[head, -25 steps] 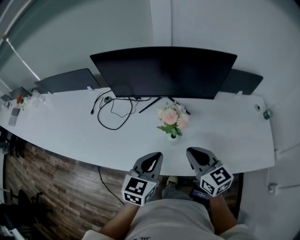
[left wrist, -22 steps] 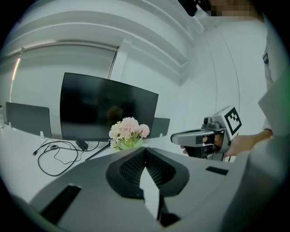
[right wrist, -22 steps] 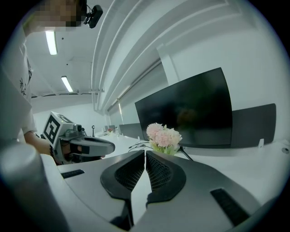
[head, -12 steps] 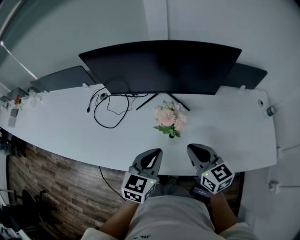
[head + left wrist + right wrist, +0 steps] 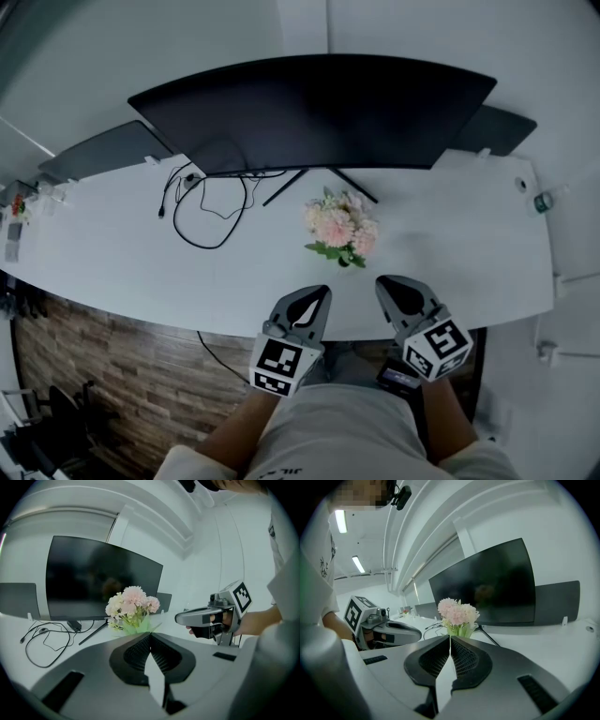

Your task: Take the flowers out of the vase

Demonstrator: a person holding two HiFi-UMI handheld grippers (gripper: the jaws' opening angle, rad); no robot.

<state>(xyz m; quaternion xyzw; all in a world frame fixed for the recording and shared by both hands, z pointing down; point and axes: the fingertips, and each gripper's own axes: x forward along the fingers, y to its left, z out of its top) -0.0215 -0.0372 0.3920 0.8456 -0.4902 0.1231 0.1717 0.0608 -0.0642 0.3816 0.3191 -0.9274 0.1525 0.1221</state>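
now | left tool [image 5: 322, 292] pressed together, empty | right tool [image 5: 382, 282] likewise | flowers [image 5: 339, 228] on desk [image 5: 112, 253] ahead | shirt print [image 5: 322, 567] perhaps lettering, unreadable

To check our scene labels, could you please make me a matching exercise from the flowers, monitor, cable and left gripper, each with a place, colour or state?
Things:
1. flowers
2. monitor
3. cable
4. left gripper

Descriptions:
A. shut, at the near edge of the desk
B. black, at the back of the desk
C. pink and cream, mid-desk
D. lying in loops, left of the flowers in the head view

Pairs: 1-C, 2-B, 3-D, 4-A
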